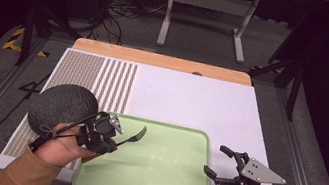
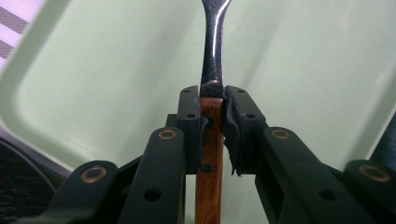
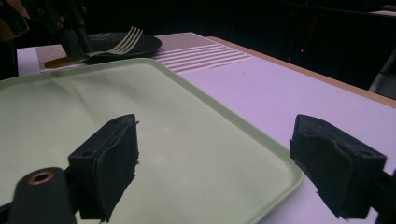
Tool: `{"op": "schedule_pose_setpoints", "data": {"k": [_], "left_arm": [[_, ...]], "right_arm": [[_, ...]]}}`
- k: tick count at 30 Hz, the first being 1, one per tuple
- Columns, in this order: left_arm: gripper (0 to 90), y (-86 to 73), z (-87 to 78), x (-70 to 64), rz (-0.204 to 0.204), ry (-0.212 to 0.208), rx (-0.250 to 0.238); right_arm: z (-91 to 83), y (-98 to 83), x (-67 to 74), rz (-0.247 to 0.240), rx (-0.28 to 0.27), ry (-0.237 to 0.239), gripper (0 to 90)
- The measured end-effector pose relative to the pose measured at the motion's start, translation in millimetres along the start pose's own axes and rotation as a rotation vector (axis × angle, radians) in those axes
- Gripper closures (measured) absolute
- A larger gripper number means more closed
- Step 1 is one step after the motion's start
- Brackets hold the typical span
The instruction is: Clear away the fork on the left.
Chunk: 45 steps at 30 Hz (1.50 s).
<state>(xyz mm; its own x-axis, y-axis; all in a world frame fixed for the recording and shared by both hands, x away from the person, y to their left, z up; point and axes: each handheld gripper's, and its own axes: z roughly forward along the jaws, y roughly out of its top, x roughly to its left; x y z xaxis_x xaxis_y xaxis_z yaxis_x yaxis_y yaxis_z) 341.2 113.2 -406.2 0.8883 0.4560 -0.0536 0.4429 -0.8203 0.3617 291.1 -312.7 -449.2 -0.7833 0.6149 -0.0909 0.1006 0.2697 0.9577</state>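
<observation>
Left gripper (image 1: 117, 138) at the left edge of the pale green tray (image 1: 162, 183), fingers (image 2: 189, 116) pinching a fork (image 1: 135, 136) by its wooden handle, pressed against it from both sides. Handle running down between the fingers in the left gripper view, dark metal neck rising past their tips over the tray's floor. Tines pointing out over the tray's upper left area in the high view, held above it, apparently not touching. Dark round plate (image 1: 62, 107) just left of the tray, behind the left hand (image 1: 59, 148), on the striped placemat (image 1: 103, 80). Right gripper (image 1: 220, 161) at the tray's right edge, fingers (image 3: 109, 163) spread wide with nothing between them; one above the tray's rim, the other above the white tabletop (image 1: 191, 99). Fork and plate far off in the right gripper view, well apart from those fingers.
</observation>
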Motion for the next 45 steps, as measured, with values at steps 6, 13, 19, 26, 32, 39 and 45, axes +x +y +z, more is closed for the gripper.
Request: {"op": "schedule_pose_setpoints", "data": {"k": [6, 13, 19, 26, 32, 39, 45], "left_arm": [[77.5, 1.2, 7.9, -7.4, -0.002, -0.020, 0.035], [77.5, 1.1, 18.2, -11.7, -0.008, -0.050, 0.076], [77.5, 1.2, 24.5, -11.1, -0.008, -0.049, 0.103], [77.4, 2.3, 30.2, -10.5, -0.020, -0.054, 0.121], [77.2, 2.5, 32.6, -9.0, -0.022, -0.048, 0.121], [76.5, 3.0, 35.1, -7.3, -0.037, -0.035, 0.142], [74.2, 3.6, 30.3, -7.7, -0.035, -0.037, 0.112]], "right_arm": [[-1.7, 0.4, -0.4, 0.002, -0.006, 0.000, 15.6], [-2.8, 1.0, -0.2, -0.001, -0.007, -0.005, 15.6], [-2.7, 0.8, -0.2, -0.001, -0.008, -0.004, 15.6], [-2.2, -0.1, -0.7, 0.008, -0.013, 0.000, 15.6], [-2.4, -0.4, -1.3, 0.010, -0.012, -0.003, 15.6], [-2.4, -0.4, -1.4, 0.010, -0.012, -0.004, 15.6], [-3.1, -0.4, -1.8, 0.013, -0.016, -0.001, 15.6]]}}
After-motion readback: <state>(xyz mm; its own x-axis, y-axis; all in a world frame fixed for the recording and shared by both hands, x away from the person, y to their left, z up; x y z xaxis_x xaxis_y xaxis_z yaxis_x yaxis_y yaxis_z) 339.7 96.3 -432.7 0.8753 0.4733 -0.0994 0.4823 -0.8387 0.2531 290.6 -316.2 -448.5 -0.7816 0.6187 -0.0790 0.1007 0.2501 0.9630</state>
